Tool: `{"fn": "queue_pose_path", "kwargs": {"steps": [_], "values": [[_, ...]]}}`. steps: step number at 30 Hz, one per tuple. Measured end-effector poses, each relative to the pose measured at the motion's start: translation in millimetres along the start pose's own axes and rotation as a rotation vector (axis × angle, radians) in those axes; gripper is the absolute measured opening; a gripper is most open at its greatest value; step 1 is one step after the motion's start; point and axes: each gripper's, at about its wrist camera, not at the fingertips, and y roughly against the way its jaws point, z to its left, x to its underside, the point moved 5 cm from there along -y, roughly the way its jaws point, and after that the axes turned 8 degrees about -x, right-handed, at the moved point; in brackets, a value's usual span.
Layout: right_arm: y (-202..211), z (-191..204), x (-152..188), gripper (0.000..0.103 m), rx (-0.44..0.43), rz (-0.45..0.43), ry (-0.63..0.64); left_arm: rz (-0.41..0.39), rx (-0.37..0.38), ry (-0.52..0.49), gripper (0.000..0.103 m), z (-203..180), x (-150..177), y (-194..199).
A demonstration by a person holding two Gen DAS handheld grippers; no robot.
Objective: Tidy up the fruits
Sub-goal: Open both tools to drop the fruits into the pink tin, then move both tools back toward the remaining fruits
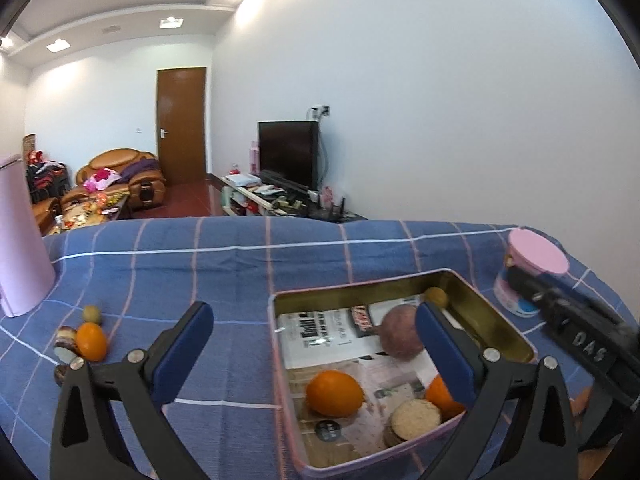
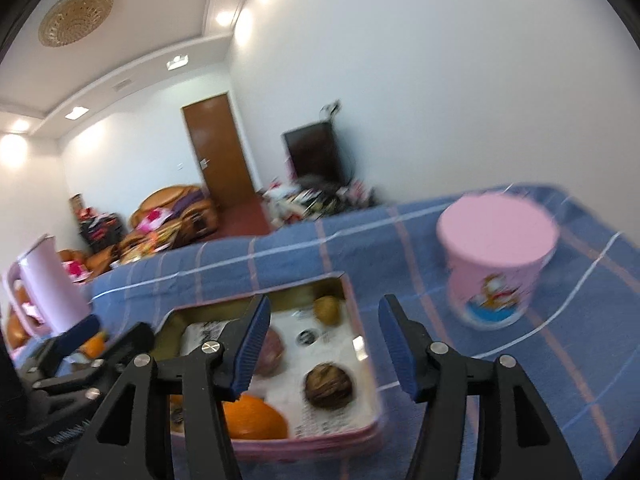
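Right wrist view blurred. Tin (image 1: 496, 322) holding oranges (image 1: 335, 388), a purple fruit (image 1: 400, 332), part hidden. Left gripper (image 1: 316, 344) wide, empty; right gripper (image 2: 322, 346) partly open, empty.

A home living room: leather sofa (image 1: 120, 176), television (image 1: 288, 152), wooden door (image 1: 182, 124).

Left gripper (image 1: 314, 344): black angular arms, blue ribbed pads, silver pivot screws. Right gripper (image 2: 322, 346): same build. White lettering "DAS" on its black body.

Glossy metal tin (image 1: 496, 316), paper-lined, on matt cloth (image 1: 224, 280).
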Motion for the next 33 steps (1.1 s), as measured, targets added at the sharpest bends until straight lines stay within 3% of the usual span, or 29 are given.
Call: {"fn": "queue_pose_path", "kwargs": {"steps": [4, 7, 9, 23, 33], "values": [[13.2, 0.7, -4.8, 0.059, 0.090, -0.085, 0.051, -0.016, -0.081, -0.006, 0.103, 9.0, 1.2, -1.4], [22.9, -0.7, -7.2, 0.073, 0.132, -0.139, 0.057, -0.070, -0.141, -0.026, 0.103, 14.3, 0.7, 4.5], [27.7, -1.1, -7.4, 0.077, 0.158, -0.165, 0.062, -0.088, -0.166, -0.042, 0.103, 15.7, 1.1, 6.8], [40.4, 13.2, 1.8, 0.077, 0.199, -0.142, 0.065, -0.029, -0.120, -0.008, 0.103, 36.5, 10.2, 14.7], [53.0, 27.6, 13.1, 0.077, 0.213, -0.134, 0.047, -0.042, -0.110, -0.017, 0.103, 48.8, 17.9, 31.1]]}}
